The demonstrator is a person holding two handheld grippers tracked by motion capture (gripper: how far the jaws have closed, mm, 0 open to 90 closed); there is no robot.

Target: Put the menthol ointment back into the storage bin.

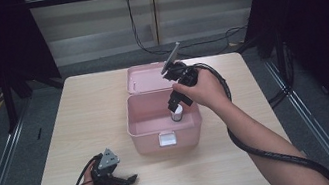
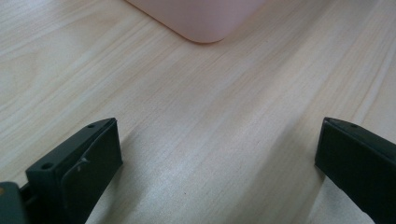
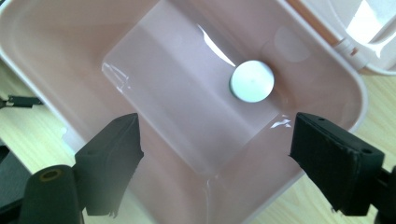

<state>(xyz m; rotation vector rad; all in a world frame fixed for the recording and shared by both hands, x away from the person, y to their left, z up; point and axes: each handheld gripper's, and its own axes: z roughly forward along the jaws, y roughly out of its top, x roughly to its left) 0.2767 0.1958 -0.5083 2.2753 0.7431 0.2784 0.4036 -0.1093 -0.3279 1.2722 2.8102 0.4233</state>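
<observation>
High view shows the left gripper resting low on the bench with jaws wide and empty, while farther off the right gripper, jaws spread wide, hangs above the white-capped bottle standing inside the pink box.

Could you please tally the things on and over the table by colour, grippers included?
Pink: 1, the open box with its lid hinged back.
White: 1, the small white-capped bottle standing inside the box.
Black: 2, the left gripper resting on the table, and the right gripper over the box, fingers apart.
Total: 4.
</observation>
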